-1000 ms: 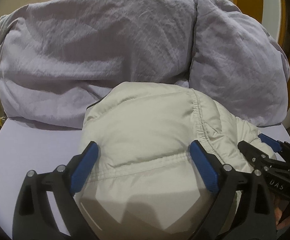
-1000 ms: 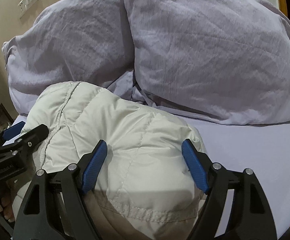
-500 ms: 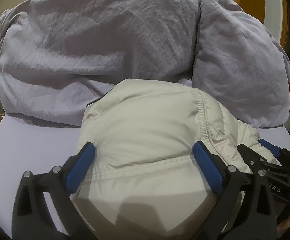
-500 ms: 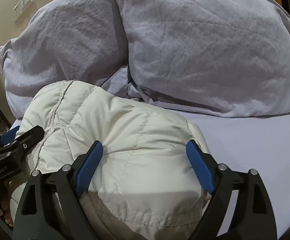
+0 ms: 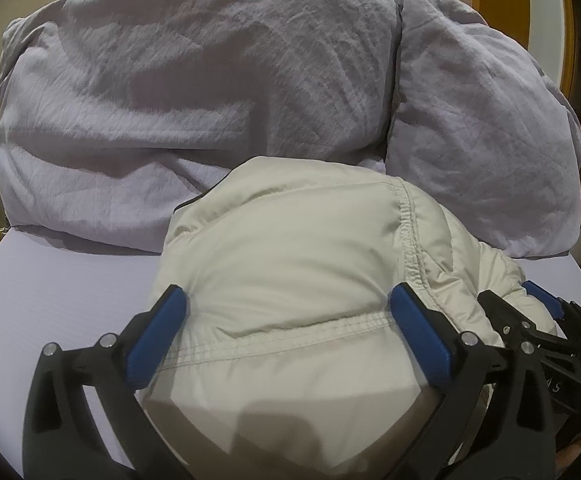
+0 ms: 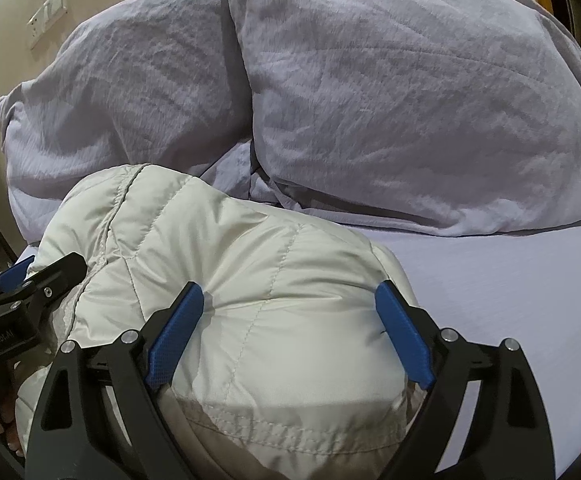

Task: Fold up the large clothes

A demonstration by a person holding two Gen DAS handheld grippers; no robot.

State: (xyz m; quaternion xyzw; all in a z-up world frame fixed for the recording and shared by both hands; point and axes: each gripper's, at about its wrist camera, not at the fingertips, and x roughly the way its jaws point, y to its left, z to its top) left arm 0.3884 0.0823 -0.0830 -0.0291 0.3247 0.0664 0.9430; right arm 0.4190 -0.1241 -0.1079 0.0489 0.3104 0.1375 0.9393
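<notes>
A cream puffer jacket [image 5: 290, 248] lies bundled on the lilac bed sheet [image 5: 50, 288], just in front of two pillows. My left gripper [image 5: 286, 312] is open, its blue pads wide apart on either side of the jacket's stitched hem. My right gripper [image 6: 290, 304] is open too, straddling the jacket's quilted right part [image 6: 258, 272]. Each gripper shows at the edge of the other's view: the right one in the left wrist view [image 5: 538, 320], the left one in the right wrist view [image 6: 22, 284]. The jacket's underside is hidden.
Two large lilac pillows [image 5: 178, 100] [image 6: 410, 92] lean against the wall behind the jacket. Bare sheet lies to the left [image 5: 50, 288] and to the right [image 6: 490, 280]. A wall switch plate [image 6: 48, 14] is at the upper left.
Both grippers have crept slightly forward over the jacket and stay open. The jacket has barely shifted.
</notes>
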